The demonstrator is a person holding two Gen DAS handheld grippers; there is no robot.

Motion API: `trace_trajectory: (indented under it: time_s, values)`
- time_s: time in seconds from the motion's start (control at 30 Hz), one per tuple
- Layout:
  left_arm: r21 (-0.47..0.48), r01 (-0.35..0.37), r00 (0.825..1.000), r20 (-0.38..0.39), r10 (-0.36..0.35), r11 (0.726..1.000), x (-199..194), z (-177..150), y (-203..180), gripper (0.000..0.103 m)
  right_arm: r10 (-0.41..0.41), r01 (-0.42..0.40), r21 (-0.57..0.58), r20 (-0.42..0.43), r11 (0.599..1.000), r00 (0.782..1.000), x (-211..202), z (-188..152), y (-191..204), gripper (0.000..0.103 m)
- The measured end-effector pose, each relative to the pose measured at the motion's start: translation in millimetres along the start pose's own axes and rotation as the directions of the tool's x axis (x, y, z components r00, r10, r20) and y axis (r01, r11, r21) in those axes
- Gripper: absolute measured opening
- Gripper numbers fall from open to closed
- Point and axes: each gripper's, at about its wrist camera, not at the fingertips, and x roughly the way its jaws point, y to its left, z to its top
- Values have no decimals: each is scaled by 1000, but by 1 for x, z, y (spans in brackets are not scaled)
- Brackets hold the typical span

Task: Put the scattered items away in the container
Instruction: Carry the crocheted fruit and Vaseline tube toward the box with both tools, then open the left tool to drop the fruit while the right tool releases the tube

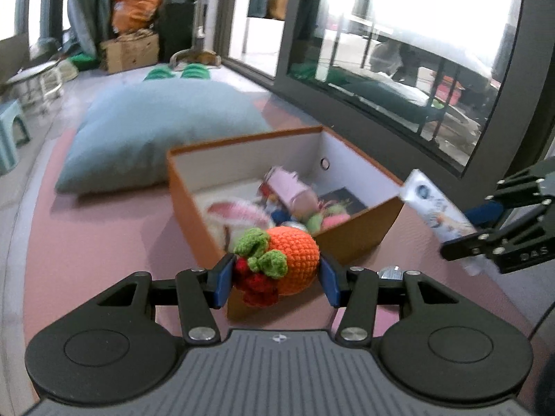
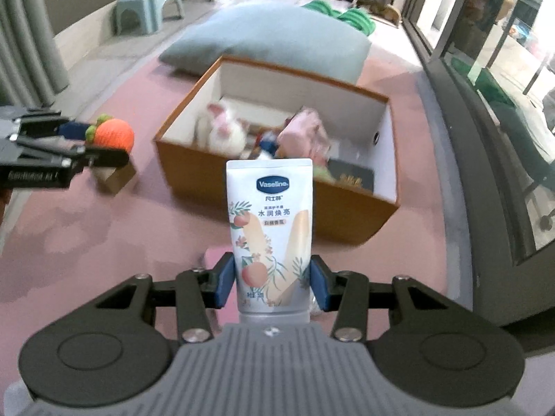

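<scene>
The left hand-held gripper is clamped on a crocheted orange, its blue pads pressing the yarn from both sides. The green knitted leaves and a dark red knitted bit bulge out by the left pad. The toy sits right between the fingers, held in the air in front of the near corner of the open box.

The right hand-held gripper grips a white Vaseline lotion tube by its lower part; the tube stands upright between the pads, flat crimped end up, peach and flower print facing the camera. It hangs before the box's near wall, not yet over the opening.

The box, brown outside and white inside, rests on a pink floor mat. Inside lie a white plush rabbit, a pink pouch, some small coloured balls and a dark booklet. A small brown block lies on the mat left of the box. A pale blue cushion lies just behind the box, and a glass sliding door runs along the right.
</scene>
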Motion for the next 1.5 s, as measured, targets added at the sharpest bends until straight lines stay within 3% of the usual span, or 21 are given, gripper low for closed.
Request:
trace_trajectory:
  time_s: [0.33,0.57,0.93,1.23,1.5]
  values:
    - [94,10,1000,-20,-8,995,51,49,2,59,-87,83,113,32,990,996,32,56,-28,49]
    - [66,5,999,-44,-2,998,83,63,13,59,-132,128,159,15,979,991,63,82,-41,49]
    - [52,-11,993,-116,17,999,121,76,24,59,-214,213,216,-19,953,977,104,105,-68,49]
    - [38,-27,976,-215,35,999,150,78,33,59,-250,264,213,-89,941,964,142,111,-89,49]
    - [38,-26,966,-255,35,999,162,78,36,59,-272,301,224,-151,927,950,168,113,-95,49]
